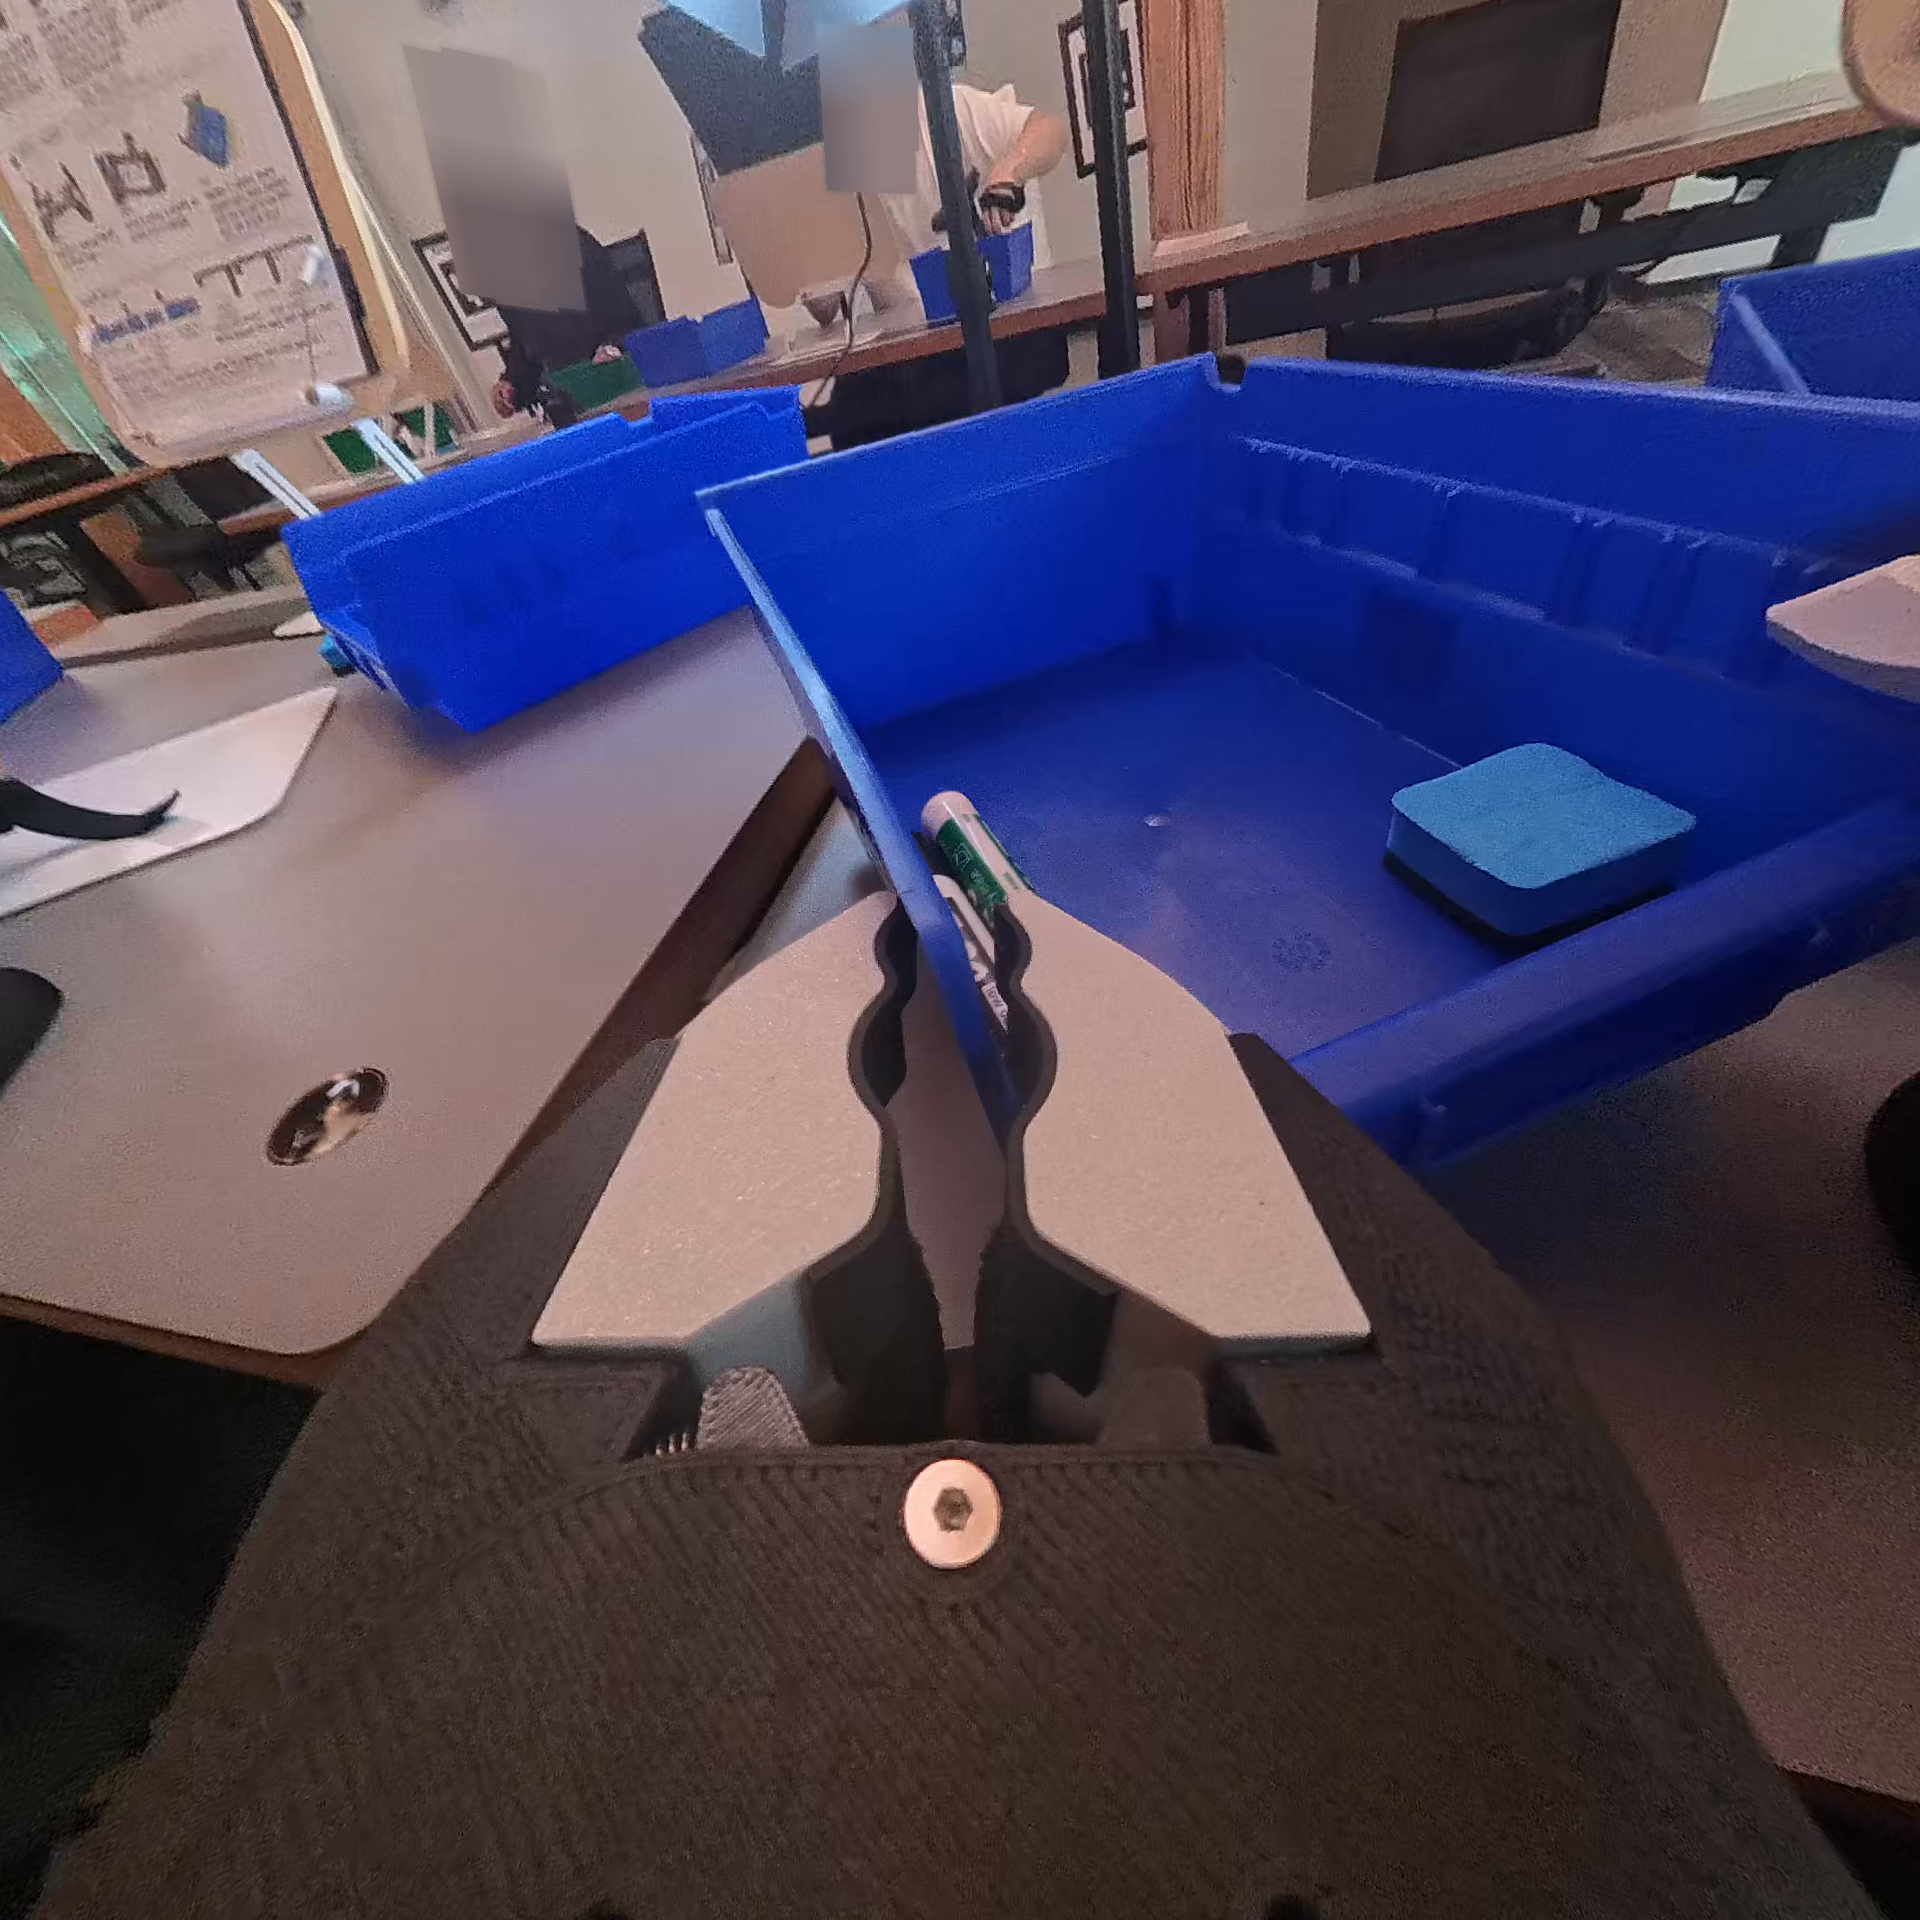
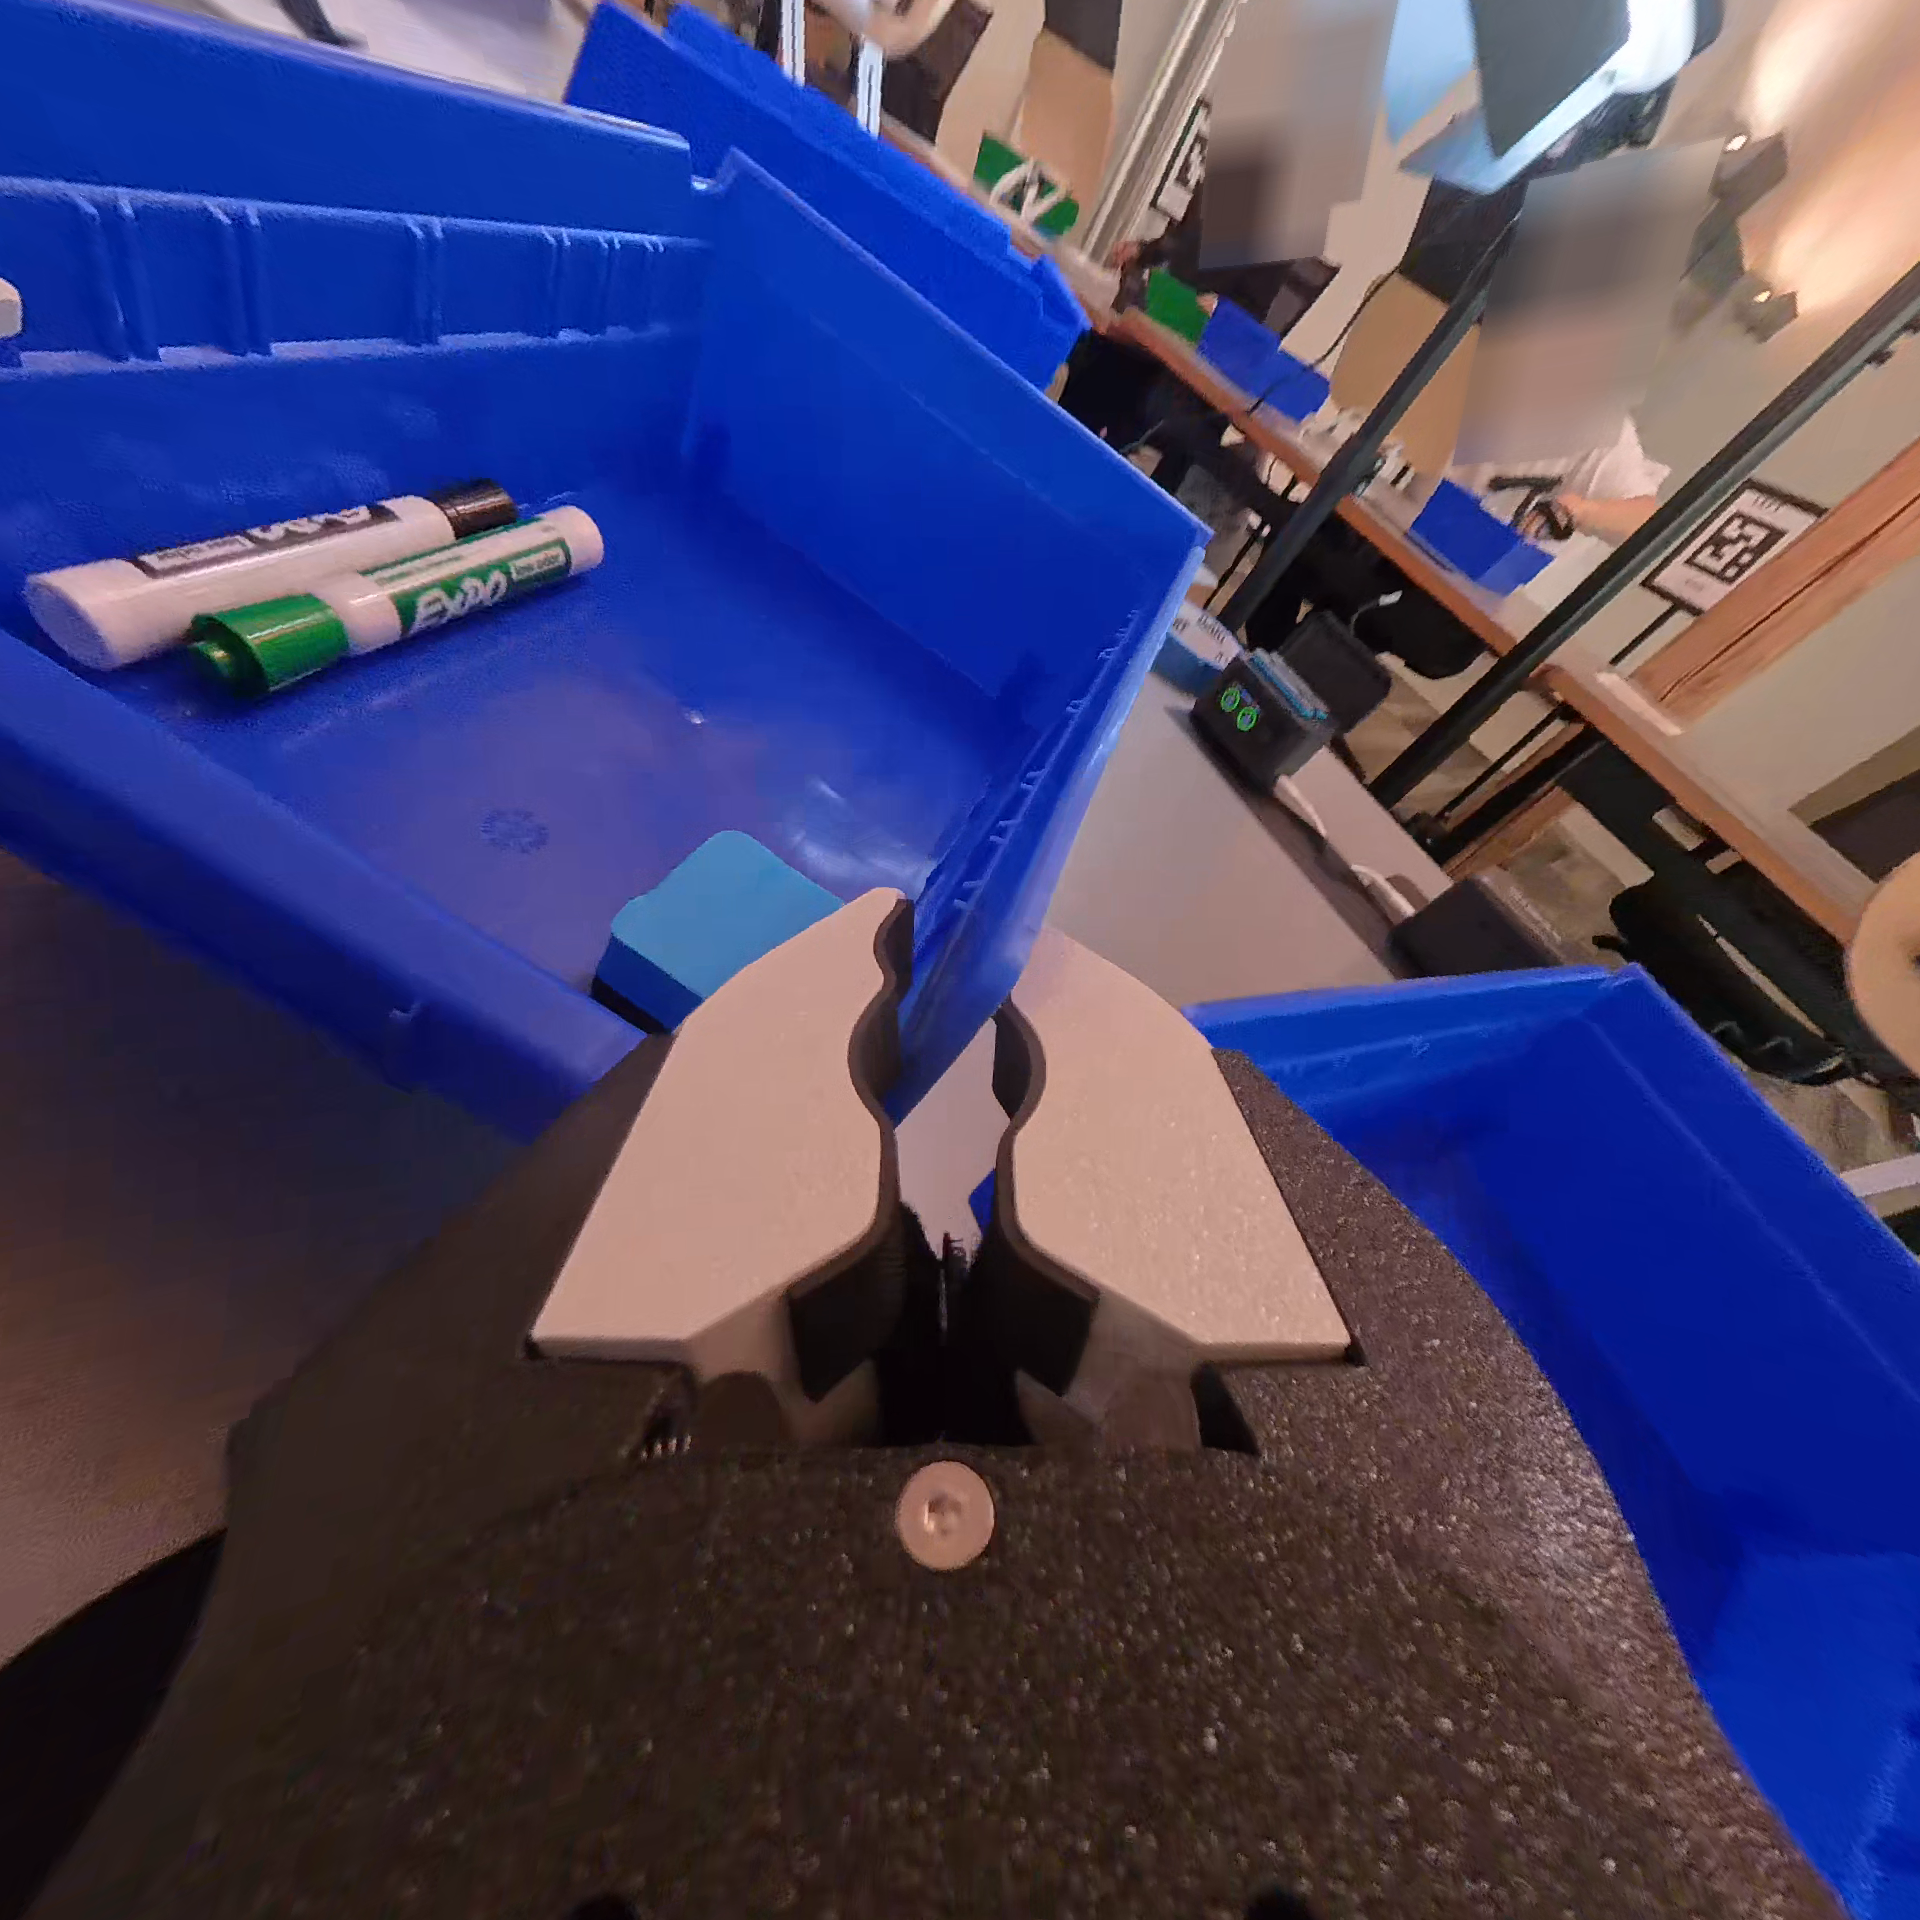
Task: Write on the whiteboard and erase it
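A grey table (image 1: 436,935) in a workroom carried several blue bins, with further tables and seated people blurred in the background. The nearest blue bin (image 1: 1351,582) stood tilted, gripped at its two opposite side walls. The left gripper (image 1: 961,940) pinched the bin's left wall between its pale fingers (image 1: 769,1101), one finger outside and one inside. The right gripper (image 2: 956,956) likewise pinched the right wall, its fingers (image 2: 1132,1143) closed on the thin plastic edge. Inside the bin lay a green marker (image 2: 395,608) and a black marker (image 2: 260,571), side by side and touching, close to the left wall. A blue eraser (image 1: 1538,836) rested on the bin floor near the right front corner, just beside the right gripper. Another blue bin (image 2: 1621,1299) sat to the right.
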The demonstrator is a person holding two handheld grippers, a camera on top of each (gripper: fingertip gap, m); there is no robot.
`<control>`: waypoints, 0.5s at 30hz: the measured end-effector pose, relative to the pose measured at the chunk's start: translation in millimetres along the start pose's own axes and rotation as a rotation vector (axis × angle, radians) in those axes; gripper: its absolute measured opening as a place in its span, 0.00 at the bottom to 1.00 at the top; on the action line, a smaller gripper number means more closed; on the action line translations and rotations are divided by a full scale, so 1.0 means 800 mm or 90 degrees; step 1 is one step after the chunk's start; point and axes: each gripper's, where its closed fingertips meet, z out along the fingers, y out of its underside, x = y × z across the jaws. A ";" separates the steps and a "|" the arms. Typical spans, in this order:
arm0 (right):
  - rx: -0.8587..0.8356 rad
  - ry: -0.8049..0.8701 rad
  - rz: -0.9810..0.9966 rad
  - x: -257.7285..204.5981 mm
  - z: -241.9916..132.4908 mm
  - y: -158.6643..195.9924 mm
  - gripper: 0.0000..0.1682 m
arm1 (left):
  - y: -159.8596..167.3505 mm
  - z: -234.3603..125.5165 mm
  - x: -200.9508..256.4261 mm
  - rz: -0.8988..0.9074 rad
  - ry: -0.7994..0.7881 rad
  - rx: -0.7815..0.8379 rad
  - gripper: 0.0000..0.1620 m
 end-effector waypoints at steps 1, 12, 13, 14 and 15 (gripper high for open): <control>-0.009 -0.004 -0.003 -0.002 0.002 0.006 0.08 | 0.006 0.003 0.001 -0.006 0.000 -0.001 0.09; -0.062 -0.119 0.024 -0.038 0.014 0.031 0.19 | 0.043 0.027 -0.015 -0.087 -0.016 -0.016 0.07; -0.073 -0.138 0.044 -0.040 0.011 0.033 0.34 | 0.048 0.026 -0.012 -0.106 0.007 -0.033 0.08; -0.083 -0.152 0.069 -0.040 0.006 0.033 0.45 | 0.052 0.025 -0.011 -0.136 0.021 -0.054 0.17; -0.077 -0.174 0.096 -0.040 -0.003 0.029 0.53 | 0.055 0.022 -0.013 -0.160 0.026 -0.069 0.28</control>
